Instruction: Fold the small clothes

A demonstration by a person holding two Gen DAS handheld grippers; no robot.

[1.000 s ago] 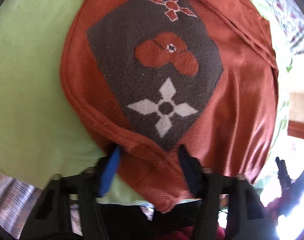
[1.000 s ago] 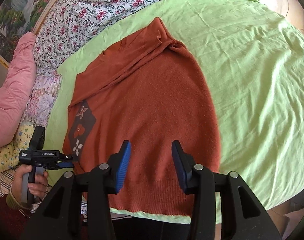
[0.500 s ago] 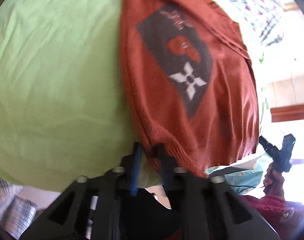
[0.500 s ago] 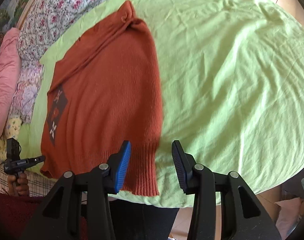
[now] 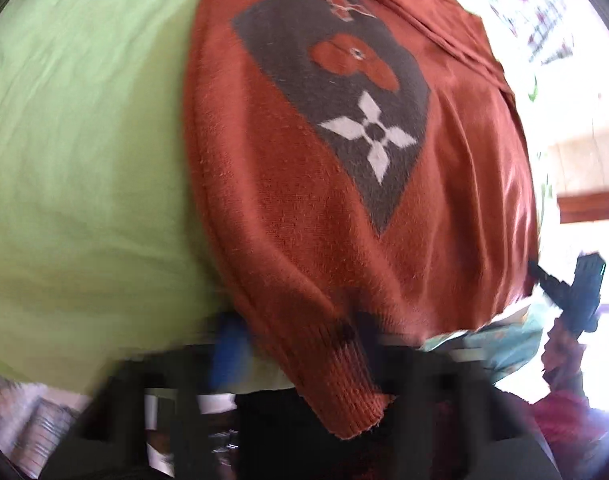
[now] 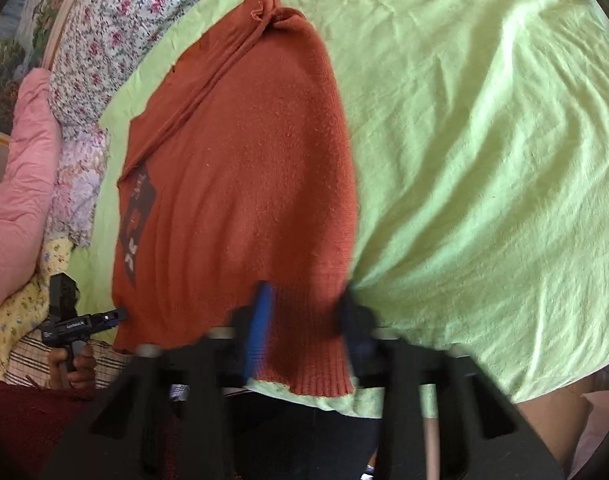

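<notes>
A rust-orange knit sweater lies flat on the green bedsheet, with a grey patch bearing a white flower on one side. My left gripper is at the sweater's ribbed hem corner; the view is blurred, the jaws stand apart with the hem between them. My right gripper is open, its jaws straddling the other hem corner at the bed's near edge. The left gripper also shows in the right wrist view.
Floral pillows and a pink quilt lie at the far left of the bed. The bed's near edge runs just below the hem. The right gripper shows in the left wrist view.
The left gripper, closed on the hem edge half a second ago, now has its jaws apart around the hem corner. The right gripper shifted back over the right hem corner.
</notes>
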